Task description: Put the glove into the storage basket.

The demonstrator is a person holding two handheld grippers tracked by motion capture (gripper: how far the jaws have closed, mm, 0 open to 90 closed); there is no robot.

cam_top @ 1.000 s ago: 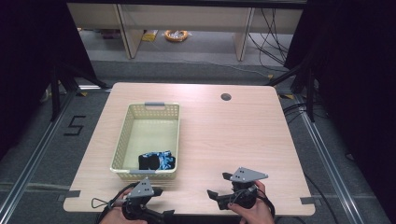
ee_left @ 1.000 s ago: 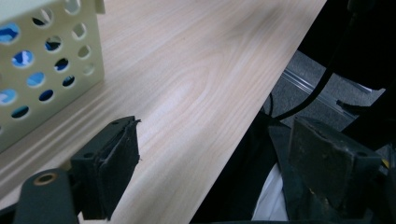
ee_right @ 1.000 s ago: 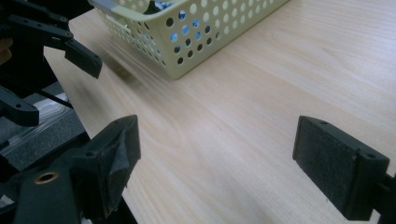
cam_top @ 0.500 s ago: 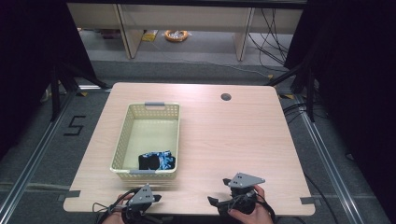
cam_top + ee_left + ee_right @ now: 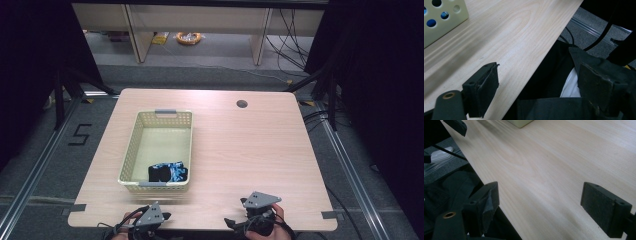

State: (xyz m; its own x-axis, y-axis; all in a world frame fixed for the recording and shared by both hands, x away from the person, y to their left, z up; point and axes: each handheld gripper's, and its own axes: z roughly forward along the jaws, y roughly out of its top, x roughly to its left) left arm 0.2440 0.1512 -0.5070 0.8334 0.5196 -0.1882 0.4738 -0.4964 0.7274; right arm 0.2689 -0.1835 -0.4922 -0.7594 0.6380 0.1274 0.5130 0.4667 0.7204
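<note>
Resting at the table's (image 5: 240,150) near edge, left tool (image 5: 161,218) and right tool (image 5: 234,223) gape empty.

Cloth (image 5: 168,172) in basket (image 5: 131,150) near end; basket on table (image 5: 250,150) left half.

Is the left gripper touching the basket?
Apart. The high view shows bare table between the left gripper and the basket.

High view looking down over the whole table (image 5: 240,150), both gripper views close, low across its near edge
</note>
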